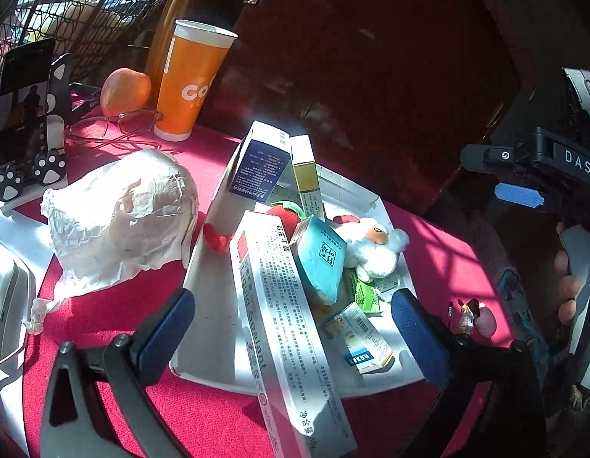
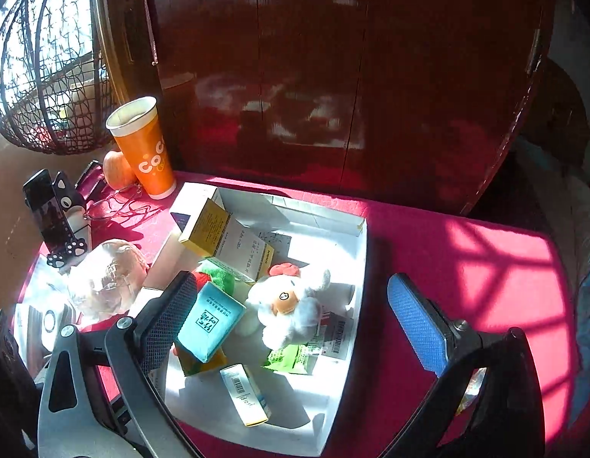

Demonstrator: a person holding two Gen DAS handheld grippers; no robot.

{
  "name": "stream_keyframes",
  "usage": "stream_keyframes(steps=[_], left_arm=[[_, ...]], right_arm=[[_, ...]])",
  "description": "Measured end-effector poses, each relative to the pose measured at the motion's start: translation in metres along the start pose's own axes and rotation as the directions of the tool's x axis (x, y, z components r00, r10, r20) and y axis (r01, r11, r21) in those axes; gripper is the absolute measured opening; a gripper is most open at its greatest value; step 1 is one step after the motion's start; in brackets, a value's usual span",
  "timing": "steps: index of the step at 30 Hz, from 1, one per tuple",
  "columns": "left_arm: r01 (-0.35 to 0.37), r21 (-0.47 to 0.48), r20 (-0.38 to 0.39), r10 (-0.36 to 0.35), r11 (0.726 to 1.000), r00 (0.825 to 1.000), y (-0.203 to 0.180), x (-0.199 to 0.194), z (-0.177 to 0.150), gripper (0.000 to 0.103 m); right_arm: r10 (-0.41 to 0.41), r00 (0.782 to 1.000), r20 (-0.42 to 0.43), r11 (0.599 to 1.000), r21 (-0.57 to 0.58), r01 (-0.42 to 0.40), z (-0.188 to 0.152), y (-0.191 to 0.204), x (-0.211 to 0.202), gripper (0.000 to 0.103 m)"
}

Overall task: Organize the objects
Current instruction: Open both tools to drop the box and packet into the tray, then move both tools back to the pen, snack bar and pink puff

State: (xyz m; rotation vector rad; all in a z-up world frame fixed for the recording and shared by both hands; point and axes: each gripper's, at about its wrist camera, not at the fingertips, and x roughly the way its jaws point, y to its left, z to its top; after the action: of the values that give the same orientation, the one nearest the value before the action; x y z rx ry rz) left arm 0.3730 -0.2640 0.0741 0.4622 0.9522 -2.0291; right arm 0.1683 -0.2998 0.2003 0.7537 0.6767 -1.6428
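A shallow white cardboard tray (image 2: 358, 252) sits on the red-clothed counter (image 2: 466, 252), filled with small things: a teal tissue pack (image 2: 209, 322), a white plush chick (image 2: 291, 311), a long white sealant box (image 1: 283, 320) leaning over the tray's near edge, and a yellow-ended medicine box (image 2: 226, 238). The left hand-held gripper (image 1: 291, 328) hangs wide, empty, its blue pads either side of the sealant box without touching it. The right hand-held gripper (image 2: 291, 322) also stands wide and empty above the tray, the tissue pack just beside its left pad. An orange paper cup (image 2: 146, 152) stands beyond the tray.
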Motion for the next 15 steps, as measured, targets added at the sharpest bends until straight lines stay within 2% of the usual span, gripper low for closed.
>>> stream_keyframes(steps=[3,6,11,15], left_arm=[[0.012,-0.017,0.003,-0.012,1.0,1.0,-0.005,-0.007,-0.001,0.103],[0.018,-0.008,0.003,-0.018,1.0,1.0,-0.012,-0.014,-0.004,0.103],[-0.007,0.024,-0.012,0.007,1.0,1.0,-0.022,-0.017,-0.011,0.103],[-0.041,0.051,-0.036,0.043,0.998,0.998,-0.031,-0.009,-0.017,0.103]], right_arm=[[0.005,1.0,0.008,1.0,-0.008,-0.005,0.008,0.001,-0.048,0.101],[0.003,0.999,0.05,0.998,-0.066,0.001,0.007,0.011,-0.102,0.101],[0.007,0.987,0.158,0.986,-0.168,0.02,-0.013,0.037,-0.196,0.101],[-0.01,0.971,0.239,0.975,-0.213,0.063,-0.03,0.046,-0.245,0.101]])
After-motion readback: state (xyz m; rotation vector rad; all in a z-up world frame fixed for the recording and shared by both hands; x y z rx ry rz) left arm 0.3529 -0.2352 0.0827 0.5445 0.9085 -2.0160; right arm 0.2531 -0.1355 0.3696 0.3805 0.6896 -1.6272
